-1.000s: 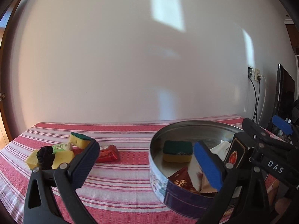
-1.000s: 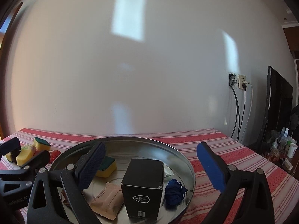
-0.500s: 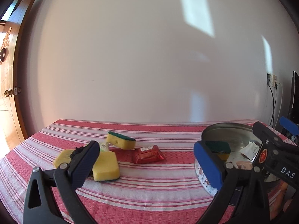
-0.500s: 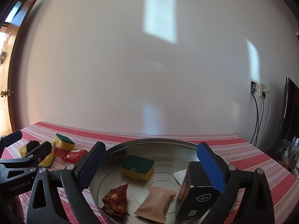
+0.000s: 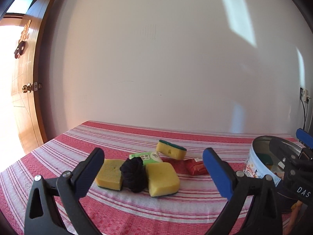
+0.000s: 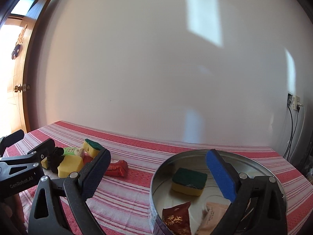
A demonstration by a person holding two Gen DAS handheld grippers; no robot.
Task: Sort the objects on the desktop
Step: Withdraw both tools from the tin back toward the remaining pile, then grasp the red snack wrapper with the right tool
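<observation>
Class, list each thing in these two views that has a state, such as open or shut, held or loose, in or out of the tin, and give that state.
Left gripper: open, empty.
Right gripper: open, empty.
Round tin: lid off.
Sponge in tin: green side up.
Red-brown packet: in tin.
Black cord bundle: loose on tablecloth.
Green packet: outside tin.
Door: open.

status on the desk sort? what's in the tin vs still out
Done: the round tin holds a green-topped sponge, a dark red packet and a tan packet. In hand: nothing; left gripper and right gripper are both open, the left facing the pile. Left on the striped cloth: three sponges, a black bundle, a green packet and a red packet.
</observation>
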